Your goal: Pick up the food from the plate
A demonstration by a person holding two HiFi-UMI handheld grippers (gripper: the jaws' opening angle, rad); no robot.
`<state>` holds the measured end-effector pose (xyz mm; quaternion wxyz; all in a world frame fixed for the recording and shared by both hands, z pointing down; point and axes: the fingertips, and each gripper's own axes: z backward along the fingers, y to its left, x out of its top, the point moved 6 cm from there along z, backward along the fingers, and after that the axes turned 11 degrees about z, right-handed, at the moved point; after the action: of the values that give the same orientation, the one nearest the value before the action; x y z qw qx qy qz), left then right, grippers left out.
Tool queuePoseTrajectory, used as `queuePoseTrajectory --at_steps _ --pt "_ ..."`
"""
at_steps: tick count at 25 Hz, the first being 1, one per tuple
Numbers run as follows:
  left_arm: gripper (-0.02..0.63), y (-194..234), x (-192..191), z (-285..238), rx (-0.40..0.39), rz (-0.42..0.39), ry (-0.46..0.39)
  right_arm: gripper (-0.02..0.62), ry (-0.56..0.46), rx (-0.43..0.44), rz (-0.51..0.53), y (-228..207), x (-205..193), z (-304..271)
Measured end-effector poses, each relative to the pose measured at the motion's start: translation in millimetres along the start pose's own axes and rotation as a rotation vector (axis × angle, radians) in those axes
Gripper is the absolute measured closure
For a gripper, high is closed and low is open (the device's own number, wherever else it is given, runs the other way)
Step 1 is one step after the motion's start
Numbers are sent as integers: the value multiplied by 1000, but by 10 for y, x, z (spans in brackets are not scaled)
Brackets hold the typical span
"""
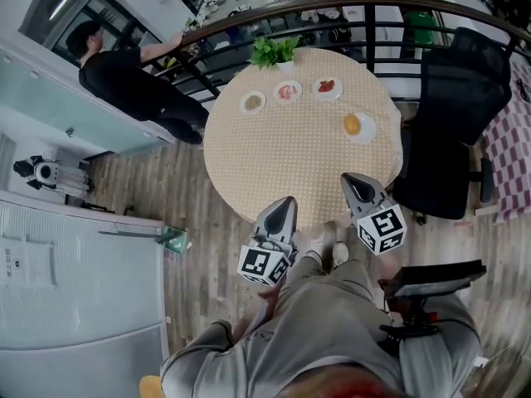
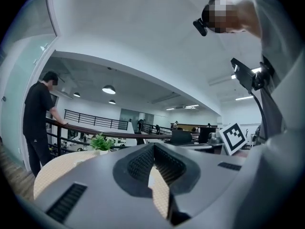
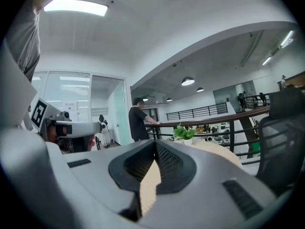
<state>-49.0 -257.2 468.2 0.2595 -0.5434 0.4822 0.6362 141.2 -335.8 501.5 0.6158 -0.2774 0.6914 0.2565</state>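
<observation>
Head view shows the left gripper (image 1: 287,203) and right gripper (image 1: 349,179) held level at the near edge of the table (image 1: 282,164), aimed across it, likely poised to reach. Both have their jaws pressed together with nothing between them. The nearest food (image 1: 352,124), an orange piece, lies on a plate (image 1: 371,131) at the right, well apart from both. No writing is legible; the cubes (image 1: 382,229) bear only square markers.

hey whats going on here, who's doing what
A person stands at the near edge of a round table, holding the left gripper and the right gripper, both shut and empty. Four small plates of food lie farther across the table, near a potted plant. Neither gripper reaches any plate. A bystander leans on the railing.
</observation>
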Motion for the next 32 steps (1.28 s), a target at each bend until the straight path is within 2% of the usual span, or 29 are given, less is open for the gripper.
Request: queuePoseTrajectory --at_steps 3,6,13,23,25,26,28,32 --pt "595 -33 17 -26 -40 27 7 580 -56 -22 -24 26 160 7" --pt "595 -28 49 -29 -78 31 -3 580 -104 -43 7 132 343 60" --pt "595 -24 244 -109 -193 11 -55 580 -132 -112 60 150 649 240" --pt "595 98 77 2 -212 100 -48 578 -156 -199 143 224 875 341" --pt "595 120 73 24 -224 93 -47 221 -133 -238 123 211 869 319" --pt "595 137 76 30 -228 88 -52 199 -109 -263 122 193 854 308" --pt "595 175 92 41 -226 85 -65 196 -69 -297 149 167 827 295" --pt "595 249 43 97 -203 110 -64 196 -11 -308 159 137 755 276"
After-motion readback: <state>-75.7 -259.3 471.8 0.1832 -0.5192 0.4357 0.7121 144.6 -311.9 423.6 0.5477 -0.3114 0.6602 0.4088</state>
